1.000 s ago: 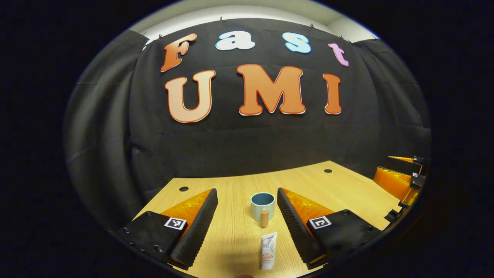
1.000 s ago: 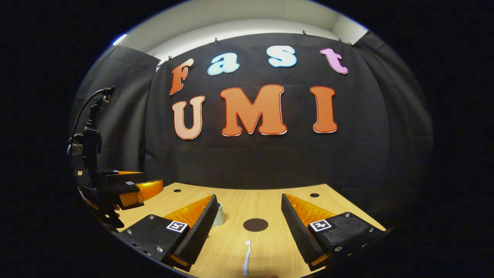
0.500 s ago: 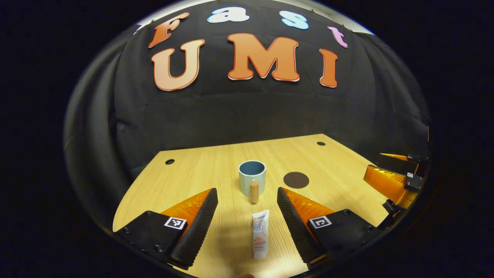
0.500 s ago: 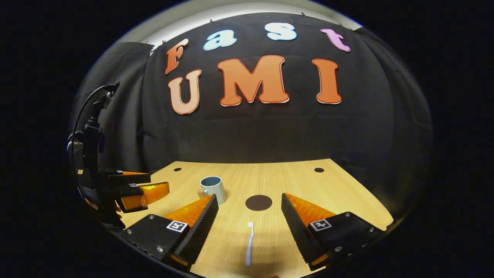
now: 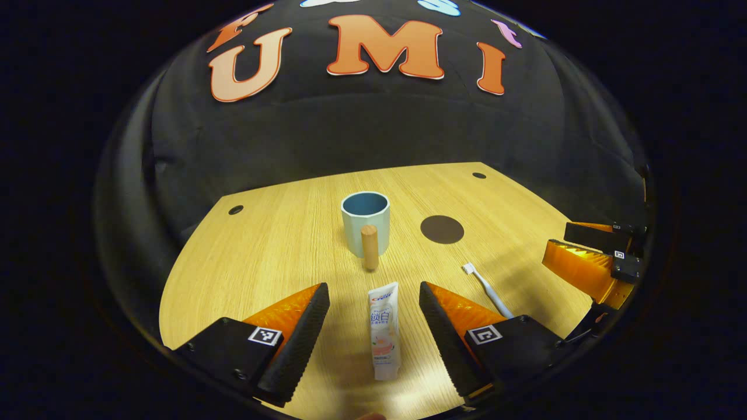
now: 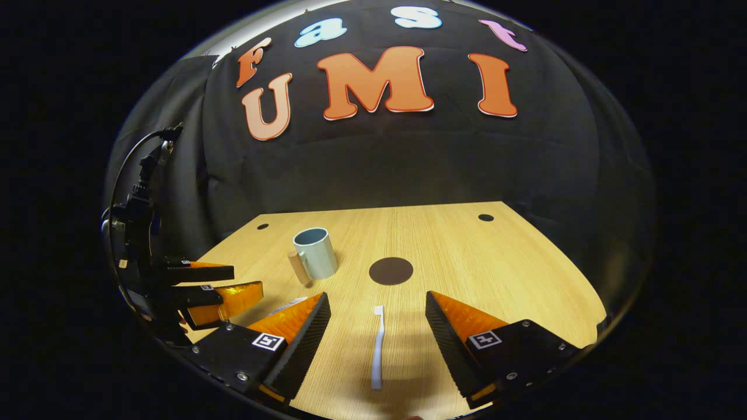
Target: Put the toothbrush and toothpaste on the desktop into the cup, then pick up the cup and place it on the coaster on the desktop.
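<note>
Toothpaste (image 5: 384, 331) betw open left tongs (image 5: 373, 332), toothbrush (image 5: 488, 293) handle partly hidden

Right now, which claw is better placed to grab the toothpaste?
Left. The toothpaste lies on the desktop between the open left claw fingers, cup straight ahead. The right claw is lined up on the toothbrush instead.

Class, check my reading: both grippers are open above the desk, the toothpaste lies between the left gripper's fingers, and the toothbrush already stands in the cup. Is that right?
Not quite. The toothbrush is not in the cup; the right gripper view shows it lying flat on the desk, between the right gripper's open fingers. The rest holds: the toothpaste lies between the left gripper's open fingers.
</note>
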